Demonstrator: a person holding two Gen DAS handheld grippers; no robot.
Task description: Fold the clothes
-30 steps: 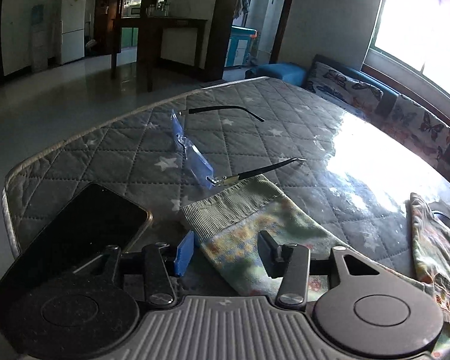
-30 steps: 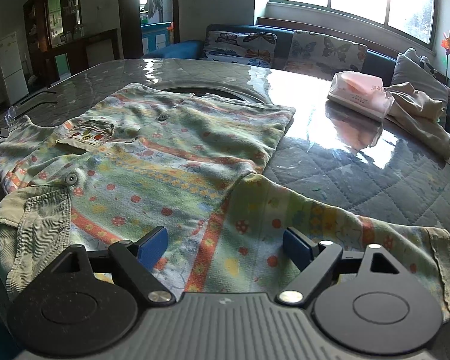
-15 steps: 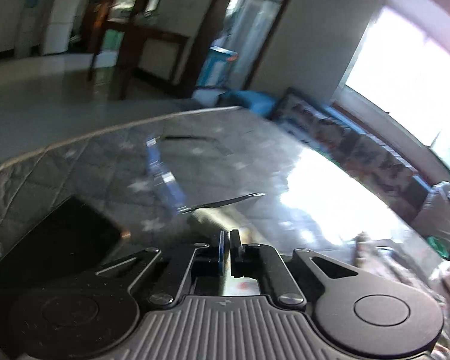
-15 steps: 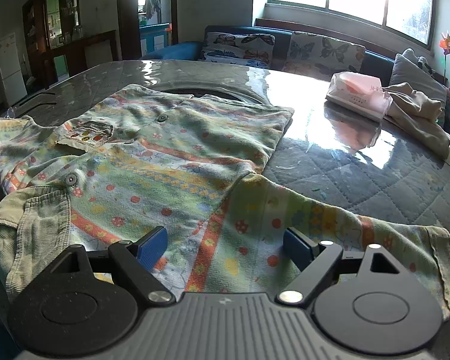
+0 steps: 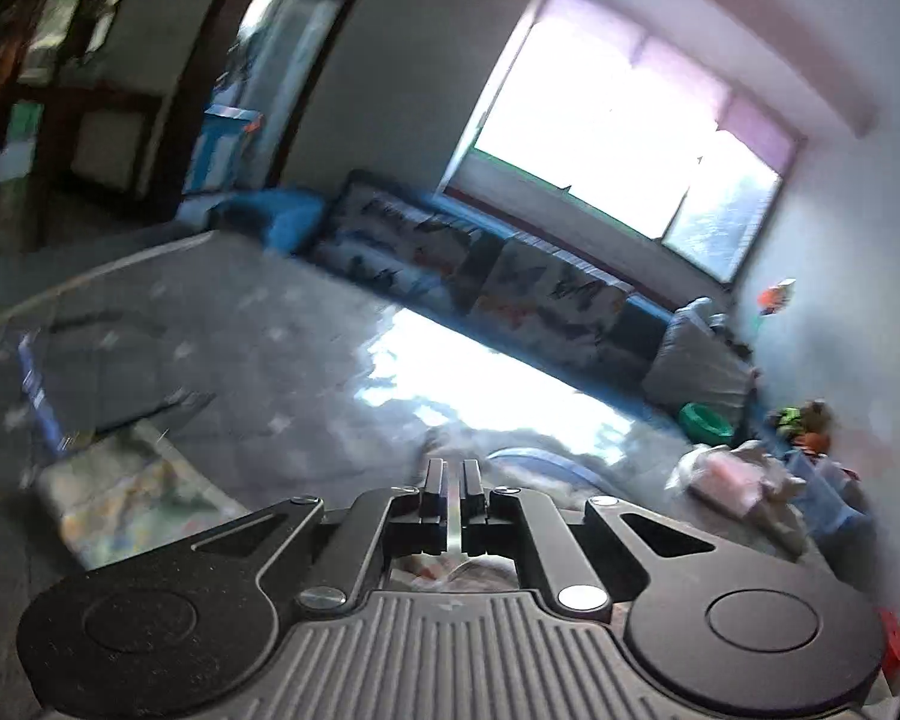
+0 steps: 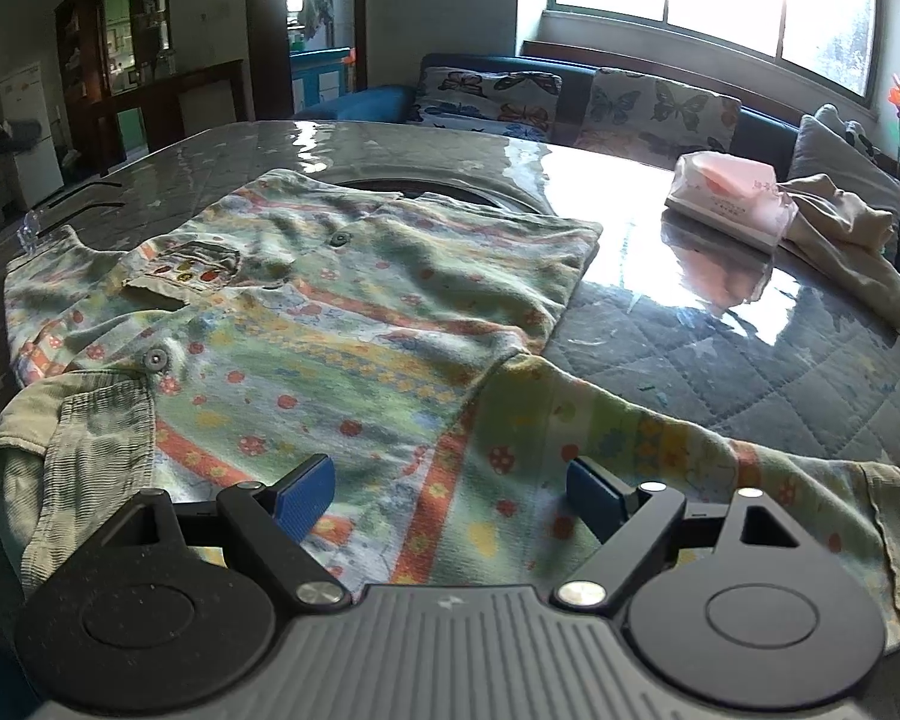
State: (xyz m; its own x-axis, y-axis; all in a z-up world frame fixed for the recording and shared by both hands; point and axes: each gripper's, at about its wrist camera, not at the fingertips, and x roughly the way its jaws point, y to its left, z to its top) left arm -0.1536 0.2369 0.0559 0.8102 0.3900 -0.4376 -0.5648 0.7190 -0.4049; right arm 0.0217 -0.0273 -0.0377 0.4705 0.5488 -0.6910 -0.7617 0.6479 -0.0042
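Observation:
A child's patterned shirt (image 6: 342,324) with green ribbed cuffs lies spread on the quilted table (image 6: 780,360). Its right sleeve (image 6: 720,456) stretches toward the lower right. My right gripper (image 6: 450,492) is open, low over the shirt's near part, empty. My left gripper (image 5: 453,483) is shut, its jaws almost together with a thin pale strip between them, apparently shirt cloth. It is lifted and tilted above the table. A piece of the shirt's left sleeve (image 5: 126,492) lies at the lower left of the blurred left wrist view.
A pink tissue pack (image 6: 732,198) and a beige garment (image 6: 846,234) lie at the far right of the table. Glasses (image 6: 60,210) lie at the far left edge. A butterfly-print sofa (image 6: 570,102) stands behind the table.
My left gripper closed over the sleeve cuff, then rose and swung right; its view now tilts toward the window. The right gripper stayed still and open.

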